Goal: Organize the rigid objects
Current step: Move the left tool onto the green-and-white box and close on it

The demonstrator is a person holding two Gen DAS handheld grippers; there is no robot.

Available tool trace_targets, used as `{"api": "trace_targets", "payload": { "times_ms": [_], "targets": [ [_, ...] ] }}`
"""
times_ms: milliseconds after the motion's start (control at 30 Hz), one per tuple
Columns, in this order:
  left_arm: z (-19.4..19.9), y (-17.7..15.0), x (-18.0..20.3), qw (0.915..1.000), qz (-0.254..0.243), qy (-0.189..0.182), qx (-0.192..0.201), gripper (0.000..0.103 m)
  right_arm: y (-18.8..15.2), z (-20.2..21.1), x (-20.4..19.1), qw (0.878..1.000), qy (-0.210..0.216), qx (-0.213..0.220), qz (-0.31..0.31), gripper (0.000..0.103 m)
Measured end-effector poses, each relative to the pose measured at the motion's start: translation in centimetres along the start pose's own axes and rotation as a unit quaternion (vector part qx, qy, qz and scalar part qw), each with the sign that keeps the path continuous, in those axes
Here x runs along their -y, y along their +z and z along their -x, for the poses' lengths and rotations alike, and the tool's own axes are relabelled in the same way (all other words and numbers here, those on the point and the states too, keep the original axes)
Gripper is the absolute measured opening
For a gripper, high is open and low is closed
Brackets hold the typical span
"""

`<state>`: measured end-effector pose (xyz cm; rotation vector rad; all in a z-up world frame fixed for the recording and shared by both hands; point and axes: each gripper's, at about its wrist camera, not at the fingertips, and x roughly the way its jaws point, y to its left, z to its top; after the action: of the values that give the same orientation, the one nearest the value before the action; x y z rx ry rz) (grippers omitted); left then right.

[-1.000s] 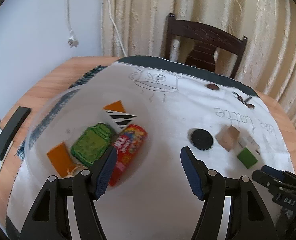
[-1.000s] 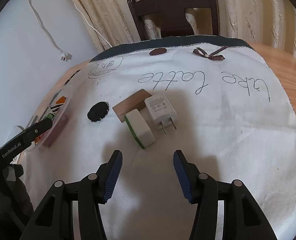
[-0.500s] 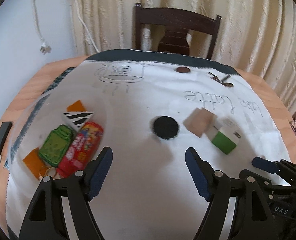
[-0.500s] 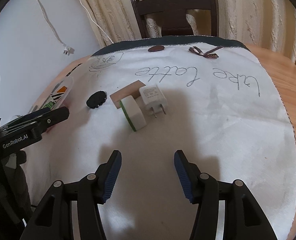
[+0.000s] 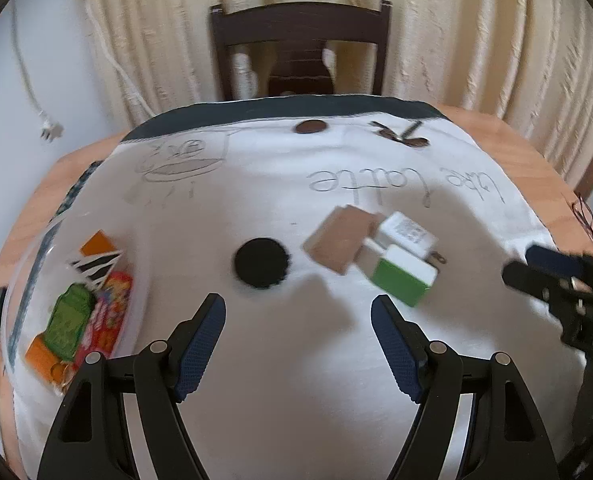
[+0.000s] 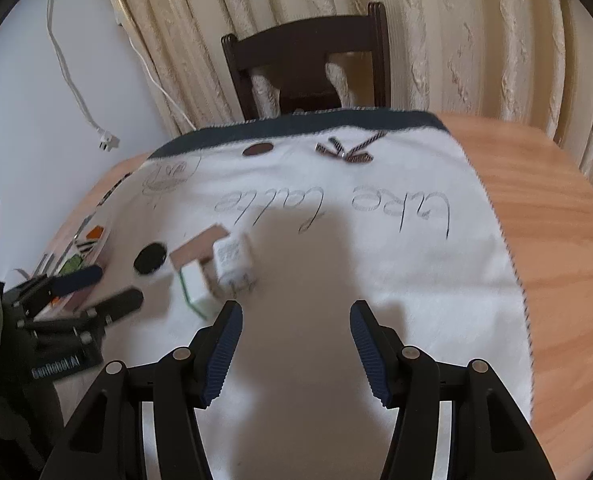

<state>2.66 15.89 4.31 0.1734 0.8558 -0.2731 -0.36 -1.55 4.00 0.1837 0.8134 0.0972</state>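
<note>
Left wrist view: left gripper (image 5: 298, 318) hovers low over white cloth (image 5: 280, 408), jaws wide, nothing btwn them. Right gripper (image 6: 296, 330) likewise wide & empty, w/ bare cloth ahead and wooden table (image 6: 556, 240) edge to its right. Black disc (image 5: 261, 263) sits just ahead of left fingers; wood block (image 5: 338, 239), white charger (image 5: 406, 234) & green-white box (image 5: 400, 276) cluster ahead-right. Clear tray (image 5: 28, 264) w/ small items far left.

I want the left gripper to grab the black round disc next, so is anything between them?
Nothing visible blocks it. The left gripper hangs open just short of the black round disc, with only bare white cloth between. The tan wooden block lies apart, to the disc's right.
</note>
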Motion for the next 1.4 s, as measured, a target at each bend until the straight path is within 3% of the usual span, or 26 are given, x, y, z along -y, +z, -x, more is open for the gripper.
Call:
{"api": "trace_targets", "payload": {
  "times_ms": [200,600,1333,1400],
  "targets": [
    [-1.3,1.0,2.0,0.9993,-0.023,-0.026,-0.014,0.076,1.4,-0.6,0.3,1.0,0.002,0.011,-0.003,0.06],
    [-4.1,1.5,3.2,0.9974,-0.022,-0.053,-0.042,0.076,0.9,-2.4,1.4,0.999,0.014,-0.005,-0.032,0.06],
    [-4.8,2.3,4.7,0.9968,-0.009,-0.072,-0.034,0.075,0.7,-2.5,2.3,0.998,0.017,-0.004,-0.056,0.06],
    [-4.7,2.3,4.7,0.9969,-0.008,-0.073,-0.03,0.068,0.7,-2.6,2.3,0.998,0.016,-0.004,-0.057,0.06]
  ]
}}
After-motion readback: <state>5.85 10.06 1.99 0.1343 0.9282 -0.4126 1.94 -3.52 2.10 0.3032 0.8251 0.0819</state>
